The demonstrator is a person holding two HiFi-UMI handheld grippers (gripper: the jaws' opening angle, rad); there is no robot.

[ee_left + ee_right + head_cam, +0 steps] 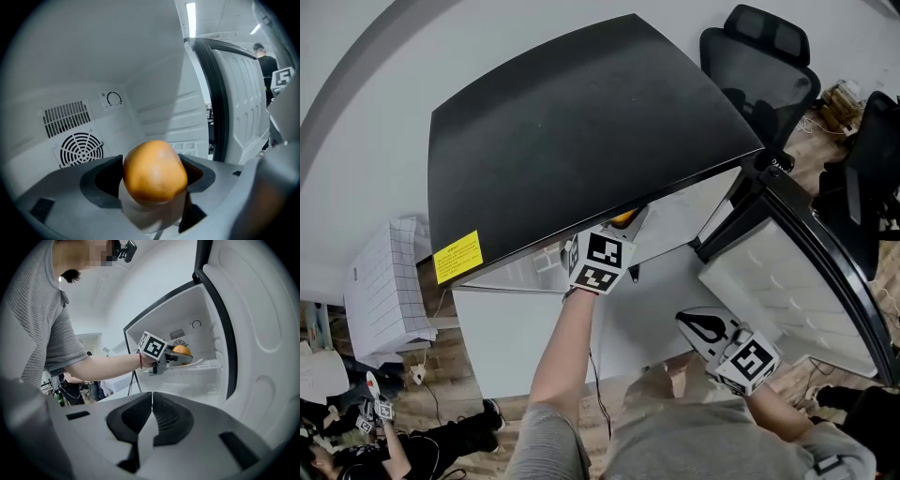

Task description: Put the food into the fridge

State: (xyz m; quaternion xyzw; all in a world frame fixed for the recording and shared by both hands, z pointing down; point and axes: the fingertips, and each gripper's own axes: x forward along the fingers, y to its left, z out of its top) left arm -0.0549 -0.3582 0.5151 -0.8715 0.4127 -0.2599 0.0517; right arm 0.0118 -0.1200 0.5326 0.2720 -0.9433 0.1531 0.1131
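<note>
My left gripper (154, 180) is shut on an orange round fruit (154, 172), held inside the white fridge compartment (93, 84). In the right gripper view the same left gripper (180, 357) with the orange fruit (181, 351) reaches above the fridge shelf (206, 365). From the head view the left gripper (602, 261) sits under the fridge's black top (572, 122), the fruit (623, 218) just peeking out. My right gripper (151, 425) is shut and empty, hanging back outside the fridge near the open door (787, 281); the right gripper (712, 330) is low on the right.
The fridge's back wall has a round fan grille (80, 147) and slotted vents (65, 117). The open door (262, 333) stands to the right. A black office chair (759, 56) is behind the fridge, and another person (384, 441) stands at lower left.
</note>
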